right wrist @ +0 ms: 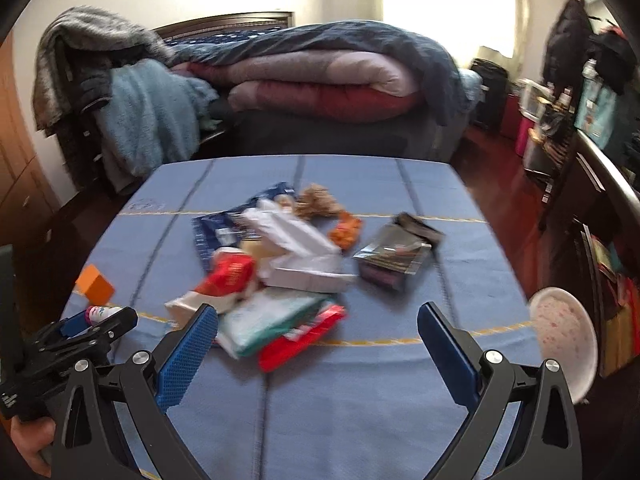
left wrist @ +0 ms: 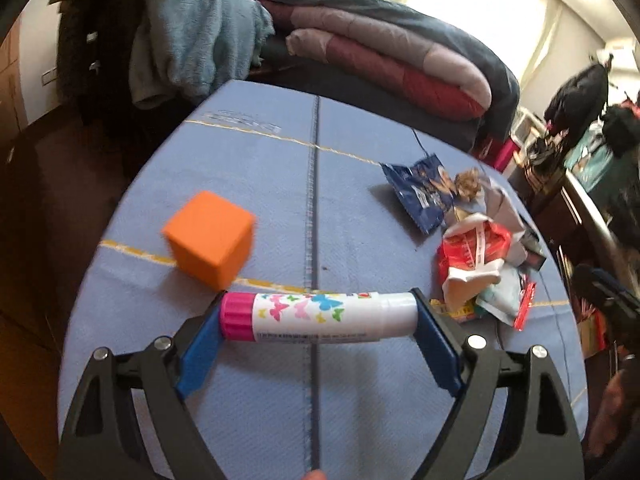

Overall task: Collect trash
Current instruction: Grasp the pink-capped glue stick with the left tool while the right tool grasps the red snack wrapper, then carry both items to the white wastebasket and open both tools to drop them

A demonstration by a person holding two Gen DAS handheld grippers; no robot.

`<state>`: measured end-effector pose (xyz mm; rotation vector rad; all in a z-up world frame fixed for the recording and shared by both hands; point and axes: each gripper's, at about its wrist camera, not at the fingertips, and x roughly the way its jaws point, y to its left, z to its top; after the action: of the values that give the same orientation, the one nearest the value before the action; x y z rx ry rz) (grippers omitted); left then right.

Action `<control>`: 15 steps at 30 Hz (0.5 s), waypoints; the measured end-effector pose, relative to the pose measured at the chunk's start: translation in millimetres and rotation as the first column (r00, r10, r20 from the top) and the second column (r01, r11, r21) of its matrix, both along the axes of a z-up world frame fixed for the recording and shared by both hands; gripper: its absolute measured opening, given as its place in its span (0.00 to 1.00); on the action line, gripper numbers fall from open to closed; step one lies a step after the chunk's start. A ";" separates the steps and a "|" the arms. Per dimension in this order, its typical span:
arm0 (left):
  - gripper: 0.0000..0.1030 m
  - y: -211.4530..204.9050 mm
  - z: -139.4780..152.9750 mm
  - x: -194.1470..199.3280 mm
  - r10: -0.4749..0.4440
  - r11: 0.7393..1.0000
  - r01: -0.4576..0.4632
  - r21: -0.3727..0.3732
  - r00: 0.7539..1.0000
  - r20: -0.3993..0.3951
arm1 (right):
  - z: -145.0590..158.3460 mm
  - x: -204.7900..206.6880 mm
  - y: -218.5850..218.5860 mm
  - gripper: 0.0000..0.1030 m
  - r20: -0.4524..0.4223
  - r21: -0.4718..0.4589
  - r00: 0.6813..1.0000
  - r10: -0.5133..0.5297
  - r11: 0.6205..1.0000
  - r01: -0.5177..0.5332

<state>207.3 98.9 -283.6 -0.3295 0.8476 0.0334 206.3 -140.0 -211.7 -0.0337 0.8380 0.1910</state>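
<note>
In the left wrist view, a counter (left wrist: 280, 200) covered with a blue cloth crossed by dark seams and thin yellow lines is seen, with a bed (left wrist: 400, 60) piled with folded quilts behind it and a light blue blanket (left wrist: 192, 40) draped at the upper left. The left tongs (left wrist: 318, 320) are spread wide, and a glue stick (left wrist: 316, 316) with a pink cap and butterfly print is held lengthwise between the blue pads (left wrist: 200, 356), each end touching a pad. An orange cube (left wrist: 210, 240) is set just beyond the pink cap. The trash pile (left wrist: 476, 256) is gathered on the right side of the counter: a dark blue wrapper (left wrist: 420, 192), a red packet and crumpled paper. In the right wrist view, the same counter is seen head-on, with the bed across the back, a bright window at the upper right and a reddish wooden floor (right wrist: 496, 184) beside it. The right tongs (right wrist: 318, 332) are held wide open with nothing between the pads, and the trash lies just beyond them, mid-counter. Shown only here are a dark foil pouch (right wrist: 394, 256) lying apart to the right of the pile, a pale speckled bowl (right wrist: 564, 332) at the counter's right edge, and the left tongs from the side at the lower left.
</note>
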 end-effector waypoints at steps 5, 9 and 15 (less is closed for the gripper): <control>0.84 15.5 14.5 -10.7 0.068 0.996 -0.070 0.048 0.996 0.050 | -18.5 24.9 39.4 0.96 -0.077 0.078 0.992 0.099 0.993 -0.093; 0.84 27.3 22.3 -17.5 0.093 0.994 -0.098 0.057 0.992 0.080 | -32.8 43.9 62.3 0.96 -0.136 0.105 0.986 0.098 0.991 -0.084; 0.84 34.3 24.9 -22.7 0.089 0.994 -0.094 0.057 0.992 0.095 | -51.0 57.2 74.6 0.39 -0.173 0.077 0.983 0.069 0.995 -0.057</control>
<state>184.6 133.2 -258.8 -0.3092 0.7384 0.1287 263.5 -65.5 -262.8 0.0247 1.0055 0.2867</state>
